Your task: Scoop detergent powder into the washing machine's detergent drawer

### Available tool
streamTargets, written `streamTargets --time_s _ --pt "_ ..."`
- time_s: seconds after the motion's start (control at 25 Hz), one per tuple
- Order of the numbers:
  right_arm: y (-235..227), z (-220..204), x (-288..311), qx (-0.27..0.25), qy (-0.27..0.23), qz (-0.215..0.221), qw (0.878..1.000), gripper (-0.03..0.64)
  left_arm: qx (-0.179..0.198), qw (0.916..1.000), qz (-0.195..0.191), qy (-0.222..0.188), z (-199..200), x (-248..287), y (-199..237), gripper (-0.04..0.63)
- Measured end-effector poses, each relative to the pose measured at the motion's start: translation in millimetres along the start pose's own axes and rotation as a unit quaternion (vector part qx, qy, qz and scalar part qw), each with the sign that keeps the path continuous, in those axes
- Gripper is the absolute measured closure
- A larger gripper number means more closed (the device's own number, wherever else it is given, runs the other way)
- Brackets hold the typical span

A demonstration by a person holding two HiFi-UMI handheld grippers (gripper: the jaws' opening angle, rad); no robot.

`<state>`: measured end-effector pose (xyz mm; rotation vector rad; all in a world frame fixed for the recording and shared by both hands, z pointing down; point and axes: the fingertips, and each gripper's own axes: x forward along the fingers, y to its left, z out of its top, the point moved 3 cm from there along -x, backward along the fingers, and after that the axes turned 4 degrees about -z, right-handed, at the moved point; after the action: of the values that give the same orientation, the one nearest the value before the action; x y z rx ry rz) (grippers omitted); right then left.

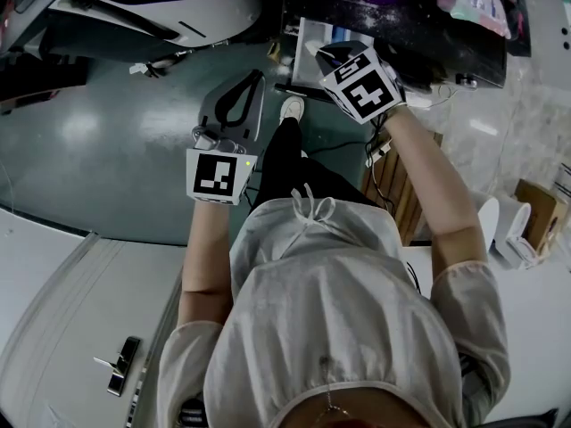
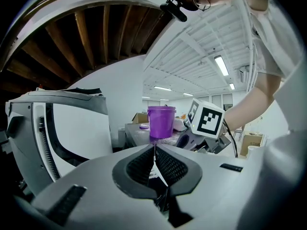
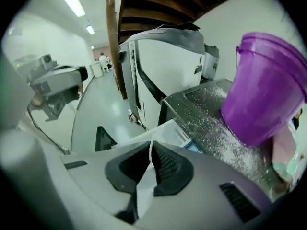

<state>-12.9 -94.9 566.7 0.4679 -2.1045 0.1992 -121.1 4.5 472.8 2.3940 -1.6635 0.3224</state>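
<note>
The left claw (image 2: 154, 147) and right claw (image 3: 151, 146) are matt grey plastic, and their pads (image 3: 166, 165) are black and finely ribbed. The bucket (image 3: 261, 99) is glossy purple plastic. The dark table (image 3: 196, 107) has a dull sheen and is gritty with white powder (image 3: 230, 143). The white housing (image 3: 168, 66) looks smooth and faintly glossy. The floor (image 1: 107, 141) is polished and mirrors the lamps. The beams (image 2: 86, 42) are rough brown wood. The shirt (image 1: 330, 292) is soft matt cloth.

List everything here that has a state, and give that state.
left gripper: jaws shut, nothing between them.
right gripper: jaws shut, nothing between them.
purple bucket: upright on the machine top.
machine top: strewn with white powder.
detergent drawer: seems pulled out; contents not visible.
</note>
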Motion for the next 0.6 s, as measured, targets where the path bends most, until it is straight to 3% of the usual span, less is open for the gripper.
streamTargets --time_s 0.12,0.2,0.36,0.6 --pt "5.5 3.4 0.6 -0.087 0.001 -0.04 0.995 0.606 -0.002 1.0 0.006 0.0 -2.7 -6.5 1.1 0.566" --pt "7.6 4.4 0.7 -0.155 -0.002 -0.078 0.985 0.606 -0.001 1.0 0.009 0.001 -4.0 -10.5 1.0 0.566" --pt "14.2 5.2 -1.6 -0.286 -0.017 -0.151 0.946 0.606 0.0 0.9999 0.013 -0.001 -4.3 -18.0 -1.6 0.566" --pt "24.8 5.0 -7.1 -0.389 -0.036 -0.208 0.897 0.606 0.005 0.9998 0.019 -0.005 -5.9 -28.0 -7.9 0.566"
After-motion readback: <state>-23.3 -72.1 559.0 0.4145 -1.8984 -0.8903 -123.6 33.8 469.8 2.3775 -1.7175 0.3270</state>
